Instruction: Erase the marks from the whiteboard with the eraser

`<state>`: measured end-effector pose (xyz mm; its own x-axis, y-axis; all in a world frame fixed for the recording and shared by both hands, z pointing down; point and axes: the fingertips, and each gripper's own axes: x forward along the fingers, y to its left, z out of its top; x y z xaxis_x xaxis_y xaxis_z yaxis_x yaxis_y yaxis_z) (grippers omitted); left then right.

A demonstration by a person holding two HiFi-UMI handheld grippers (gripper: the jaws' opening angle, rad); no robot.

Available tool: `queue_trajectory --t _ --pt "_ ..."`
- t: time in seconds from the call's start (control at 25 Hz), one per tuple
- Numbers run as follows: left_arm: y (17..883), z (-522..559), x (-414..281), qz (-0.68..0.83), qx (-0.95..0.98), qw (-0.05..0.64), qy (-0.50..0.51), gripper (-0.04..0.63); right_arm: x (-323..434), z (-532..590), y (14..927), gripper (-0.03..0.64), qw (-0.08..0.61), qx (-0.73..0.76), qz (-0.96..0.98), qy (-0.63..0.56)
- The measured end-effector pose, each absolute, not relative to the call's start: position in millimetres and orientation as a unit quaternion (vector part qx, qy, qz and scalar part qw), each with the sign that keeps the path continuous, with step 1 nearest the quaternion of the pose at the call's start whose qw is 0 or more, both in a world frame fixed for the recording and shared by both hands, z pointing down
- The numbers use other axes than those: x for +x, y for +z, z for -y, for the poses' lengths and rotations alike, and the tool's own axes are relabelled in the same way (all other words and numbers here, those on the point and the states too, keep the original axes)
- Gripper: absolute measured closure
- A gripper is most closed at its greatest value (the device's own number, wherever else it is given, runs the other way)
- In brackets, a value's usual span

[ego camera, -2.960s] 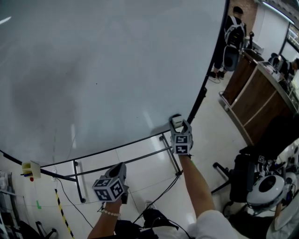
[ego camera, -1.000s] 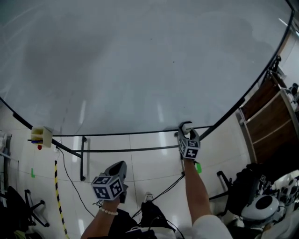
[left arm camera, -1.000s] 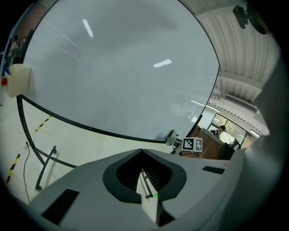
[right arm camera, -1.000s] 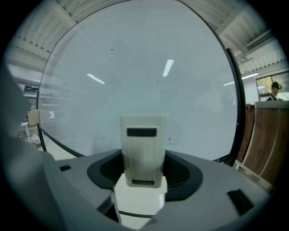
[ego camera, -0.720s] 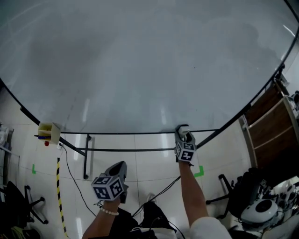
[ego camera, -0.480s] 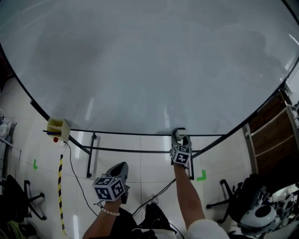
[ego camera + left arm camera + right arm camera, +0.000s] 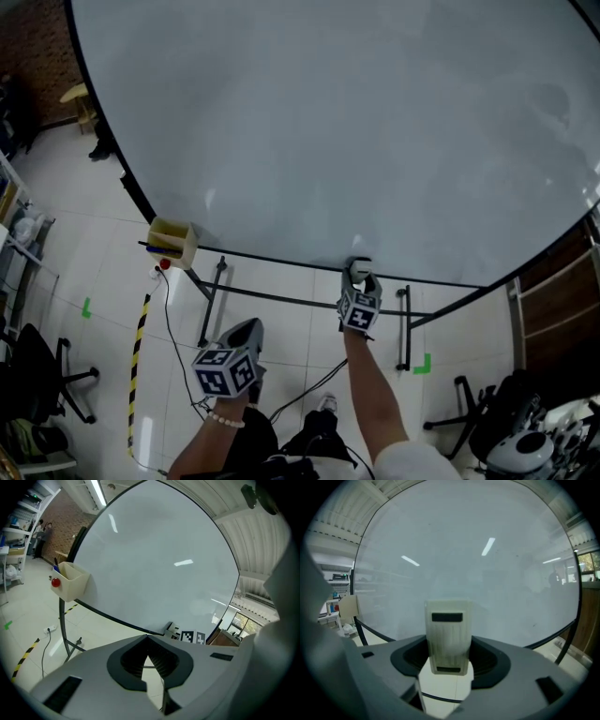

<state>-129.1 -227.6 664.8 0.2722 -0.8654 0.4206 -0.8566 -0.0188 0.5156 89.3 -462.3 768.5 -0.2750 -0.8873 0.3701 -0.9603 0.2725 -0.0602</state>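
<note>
A large whiteboard [image 7: 356, 122] on a black frame fills the upper head view; its surface looks wiped, with faint grey smudges only. My right gripper [image 7: 359, 274] is at the board's bottom edge, shut on a cream eraser [image 7: 447, 634] that stands upright between its jaws, facing the whiteboard [image 7: 468, 559]. My left gripper [image 7: 246, 330] hangs lower, away from the board over the floor; its jaws stand closed with nothing between them [image 7: 154, 667]. The whiteboard [image 7: 154, 569] shows up and to the right in the left gripper view.
A small cream holder [image 7: 172, 243] with pens and a red knob hangs on the board's lower left edge, seen also as the holder [image 7: 69, 581]. The stand's legs [image 7: 405, 328], a cable on the tiled floor [image 7: 309, 384], yellow-black tape [image 7: 137, 366] and office chairs [image 7: 42, 375] lie below.
The view has swung left along the board: the pen holder has come further into the frame. My right gripper keeps the eraser at the bottom edge, and the left gripper stays low.
</note>
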Motion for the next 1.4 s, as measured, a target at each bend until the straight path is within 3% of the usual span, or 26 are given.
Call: queue_trajectory --t 0.8,1.08,1.4 --pt "677.5 151.8 -378.6 0.664 0.657 0.354 -0.049 0.606 -281.8 405.4 765.6 0.342 0.142 0.526 0.823 0.163" --pt "677.1 143.7 -418.8 0.672 0.648 0.353 -0.055 0.606 -338.1 401.7 765.2 0.342 0.148 0.516 0.828 0.160" --pt "677.2 138.4 -430.2 0.674 0.644 0.357 -0.059 0.606 -338.8 397.3 758.8 0.342 0.142 0.517 0.830 0.154"
